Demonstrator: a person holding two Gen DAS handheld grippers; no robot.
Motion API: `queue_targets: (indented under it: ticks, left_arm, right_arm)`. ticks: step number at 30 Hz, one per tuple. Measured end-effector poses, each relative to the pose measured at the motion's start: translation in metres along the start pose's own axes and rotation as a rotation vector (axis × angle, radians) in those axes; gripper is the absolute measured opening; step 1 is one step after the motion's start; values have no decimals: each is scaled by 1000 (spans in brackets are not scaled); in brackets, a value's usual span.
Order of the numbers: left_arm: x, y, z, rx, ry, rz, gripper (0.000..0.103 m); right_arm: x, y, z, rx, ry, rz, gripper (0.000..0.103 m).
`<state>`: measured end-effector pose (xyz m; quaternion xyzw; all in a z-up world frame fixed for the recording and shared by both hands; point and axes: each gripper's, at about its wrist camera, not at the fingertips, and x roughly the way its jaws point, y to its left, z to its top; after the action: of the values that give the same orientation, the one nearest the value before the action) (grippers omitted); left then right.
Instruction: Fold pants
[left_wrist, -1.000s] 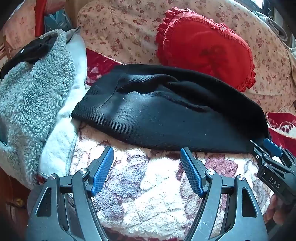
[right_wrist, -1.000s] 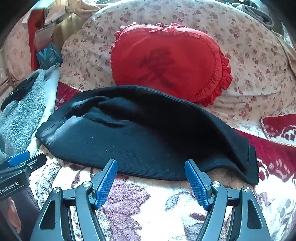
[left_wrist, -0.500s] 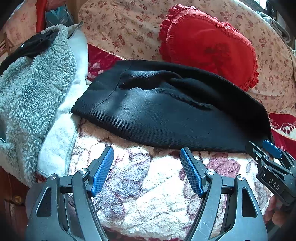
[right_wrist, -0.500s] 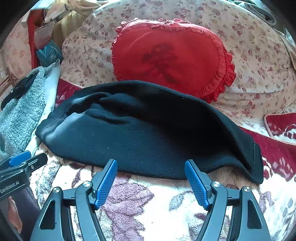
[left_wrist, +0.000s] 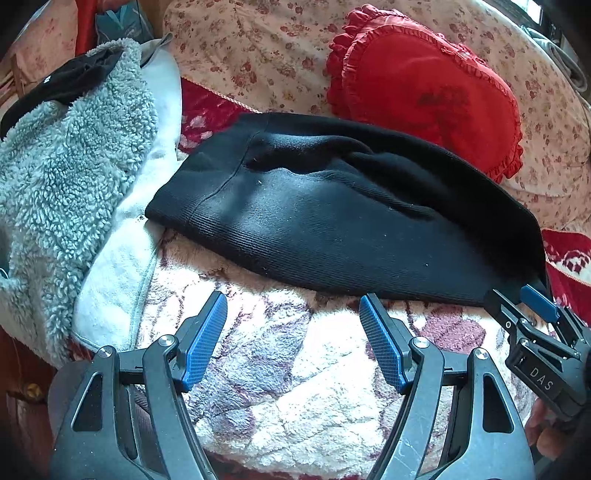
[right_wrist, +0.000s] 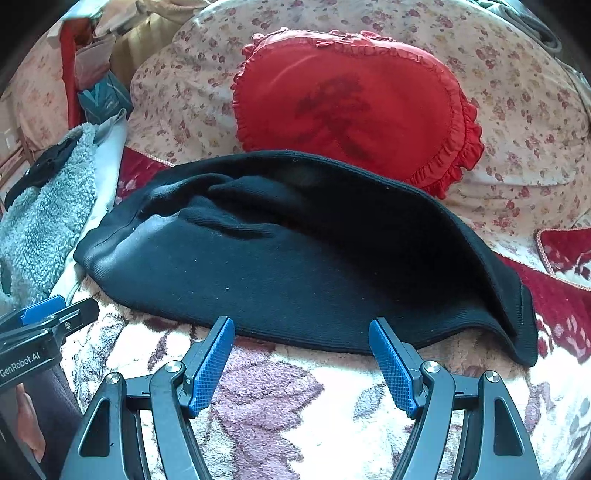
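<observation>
The black knit pants (left_wrist: 332, 214) lie folded in a long bundle across a floral fleece blanket (left_wrist: 280, 369) on a sofa. They also show in the right wrist view (right_wrist: 295, 266). My left gripper (left_wrist: 293, 317) is open and empty, just short of the pants' near edge toward their left half. My right gripper (right_wrist: 301, 332) is open and empty, its fingertips at the near edge of the pants. The right gripper also shows at the right edge of the left wrist view (left_wrist: 532, 306), and the left gripper at the left edge of the right wrist view (right_wrist: 48, 314).
A red heart-shaped cushion (right_wrist: 354, 107) leans on the floral sofa back (right_wrist: 184, 92) behind the pants. A grey fleece garment (left_wrist: 62, 166) over white cloth (left_wrist: 114, 266) is piled at the left. A red patterned cover (right_wrist: 565, 254) lies at the right.
Both grippers have drawn slightly nearer the pants and tilted a little. The pants have not moved. Both stay open.
</observation>
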<state>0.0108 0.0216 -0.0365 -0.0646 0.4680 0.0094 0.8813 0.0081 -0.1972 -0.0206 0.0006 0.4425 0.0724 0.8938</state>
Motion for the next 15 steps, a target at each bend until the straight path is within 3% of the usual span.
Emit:
queue_targets:
  ticks: [15]
  left_arm:
    - [5,6,0,-16,18,-2,74]
  right_arm:
    - [7,5,-2,-21,17,-5,74]
